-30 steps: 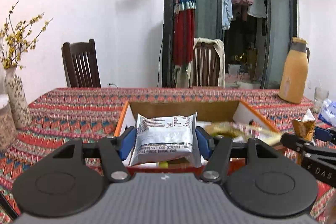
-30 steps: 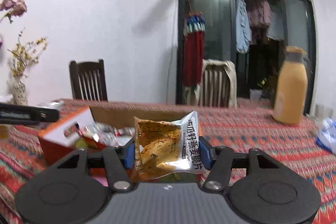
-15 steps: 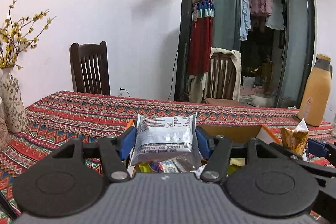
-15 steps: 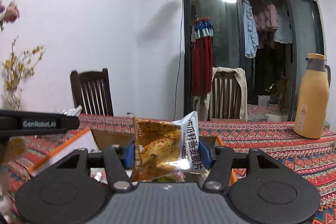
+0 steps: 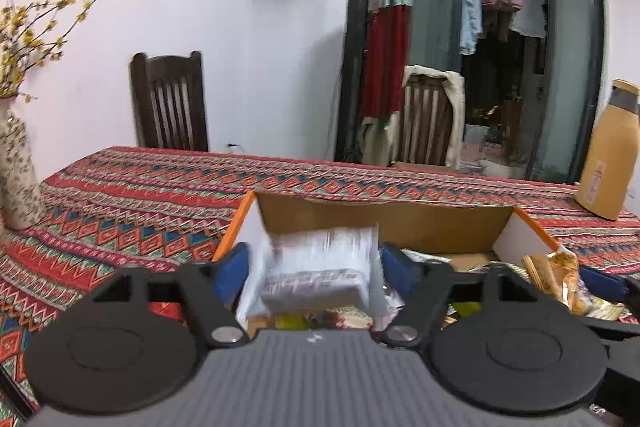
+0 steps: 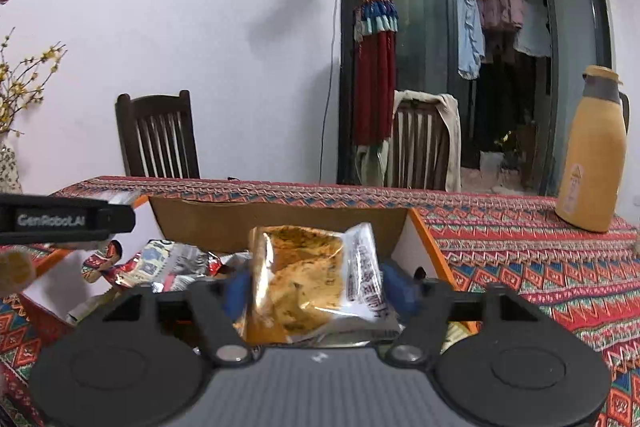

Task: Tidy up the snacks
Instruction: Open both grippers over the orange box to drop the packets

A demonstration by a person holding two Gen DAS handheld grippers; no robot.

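An open cardboard box (image 5: 384, 223) with orange edges stands on the patterned tablecloth, right in front of both grippers. My left gripper (image 5: 312, 273) hovers over its near edge with its jaws opening. A silver-white snack packet (image 5: 320, 267), blurred, is slipping down between the blue pads. My right gripper (image 6: 316, 285) is over the same box (image 6: 280, 223), jaws also opening. An orange crisp packet (image 6: 304, 279) sits loose and tilted between its pads. Several snack packets (image 6: 160, 263) lie inside the box. The left gripper's finger (image 6: 60, 221) crosses the right wrist view's left edge.
A tan thermos jug (image 6: 592, 155) stands on the table at the right. A patterned vase with yellow flowers (image 5: 16, 167) is at the left. Two wooden chairs (image 5: 168, 103) (image 5: 428, 123) stand behind the table, with a glass door beyond.
Both grippers have come lower over the box. Their pads have spread apart, and both packets, held firmly before, now sag and blur between them.
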